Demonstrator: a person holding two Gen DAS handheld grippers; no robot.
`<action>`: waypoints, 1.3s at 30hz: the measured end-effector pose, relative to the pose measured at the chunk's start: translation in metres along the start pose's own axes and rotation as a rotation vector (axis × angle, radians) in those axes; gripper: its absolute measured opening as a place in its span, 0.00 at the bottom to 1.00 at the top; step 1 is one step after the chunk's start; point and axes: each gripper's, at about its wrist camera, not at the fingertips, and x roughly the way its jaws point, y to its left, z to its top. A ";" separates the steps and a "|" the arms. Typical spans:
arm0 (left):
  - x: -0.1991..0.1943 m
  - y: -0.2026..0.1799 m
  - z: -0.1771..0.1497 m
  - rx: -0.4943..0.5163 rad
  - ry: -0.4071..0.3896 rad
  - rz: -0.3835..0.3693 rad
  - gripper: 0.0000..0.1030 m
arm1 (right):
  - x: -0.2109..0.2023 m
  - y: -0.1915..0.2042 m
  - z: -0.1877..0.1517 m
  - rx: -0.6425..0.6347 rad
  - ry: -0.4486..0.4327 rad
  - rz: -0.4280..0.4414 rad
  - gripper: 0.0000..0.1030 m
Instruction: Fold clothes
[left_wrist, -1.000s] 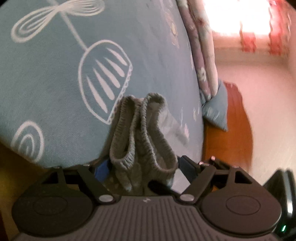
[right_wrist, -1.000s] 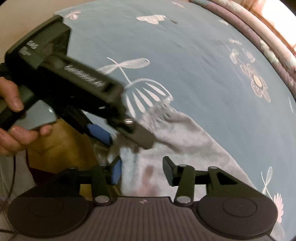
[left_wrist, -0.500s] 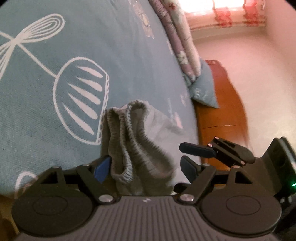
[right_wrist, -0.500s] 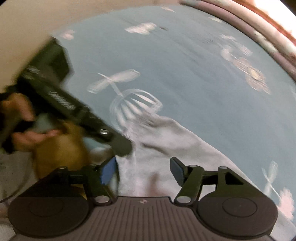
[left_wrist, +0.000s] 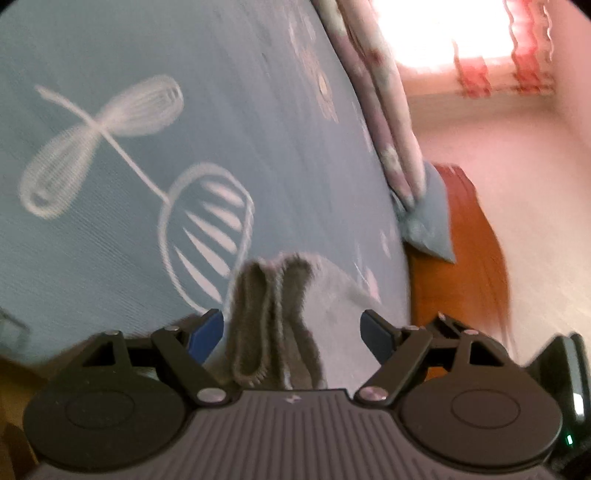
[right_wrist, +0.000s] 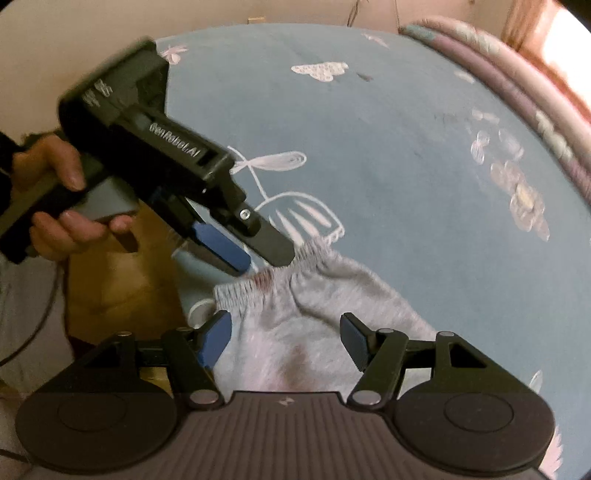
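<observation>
I see the grey garment lying on the blue bedsheet at the bed's near edge, its gathered elastic waistband bunched upright in folds. My left gripper is spread wide, waistband between its fingers, pads not pressing. My right gripper is spread too, above the flat grey cloth, nothing pinched. From the right wrist view the left gripper sits just at the waistband edge, held by a hand; its body blocks part of the sheet. Floral quilt piled along the far side, wooden bed frame beside it, bright window beyond.
</observation>
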 end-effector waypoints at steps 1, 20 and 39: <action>-0.007 -0.002 -0.001 0.007 -0.020 0.013 0.79 | 0.002 0.005 0.003 -0.017 -0.005 -0.012 0.66; -0.044 -0.023 -0.073 -0.043 -0.234 0.187 0.79 | 0.088 -0.040 0.051 -0.195 0.107 0.066 0.21; -0.005 0.011 -0.128 -0.361 -0.395 0.008 0.77 | 0.031 -0.050 0.032 -0.080 0.198 0.076 0.56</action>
